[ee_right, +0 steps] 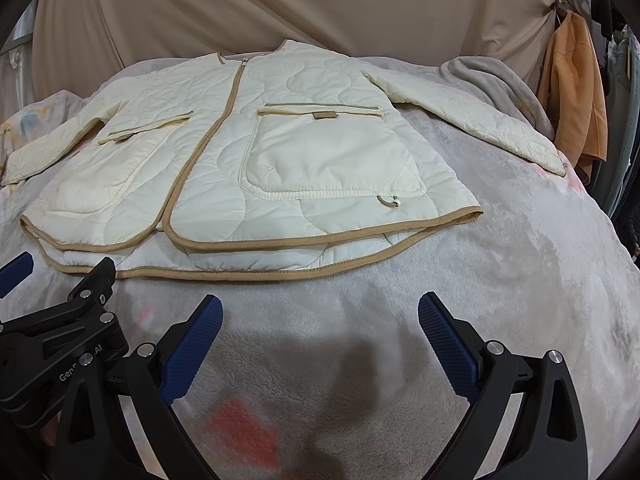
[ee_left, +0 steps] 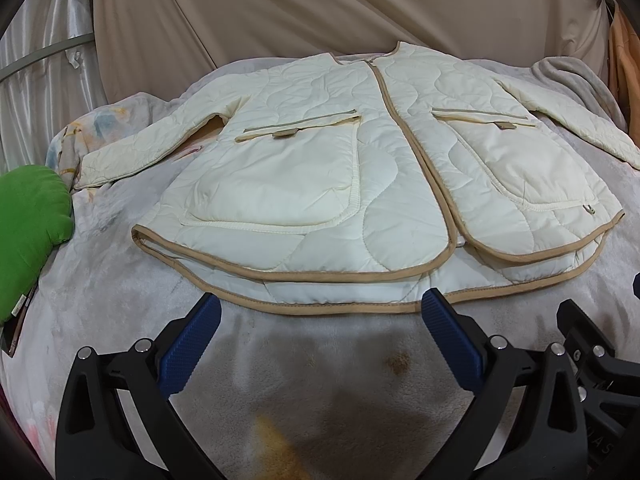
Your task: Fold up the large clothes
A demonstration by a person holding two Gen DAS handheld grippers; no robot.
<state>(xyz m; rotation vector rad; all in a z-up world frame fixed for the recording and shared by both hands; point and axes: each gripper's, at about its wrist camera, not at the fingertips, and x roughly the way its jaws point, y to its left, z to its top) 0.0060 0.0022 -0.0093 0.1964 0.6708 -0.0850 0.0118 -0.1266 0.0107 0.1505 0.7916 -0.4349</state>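
Jacket [ee_left: 360, 168] lies flat mid-frame on the blanket [ee_left: 120, 288] — left gripper [ee_left: 320, 316] and right gripper [ee_right: 320, 316] low in frame, fingers wide, empty

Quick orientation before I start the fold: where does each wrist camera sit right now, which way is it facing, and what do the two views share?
Left wrist: sits low at the near hem, left of centre, facing the cream quilted jacket; open left gripper fills the bottom, right gripper's body at right edge.
Right wrist: near hem, right of centre, facing the collar; open right gripper below, left gripper's body at left.
Shared: the jacket spread flat, the grey blanket, beige curtain.
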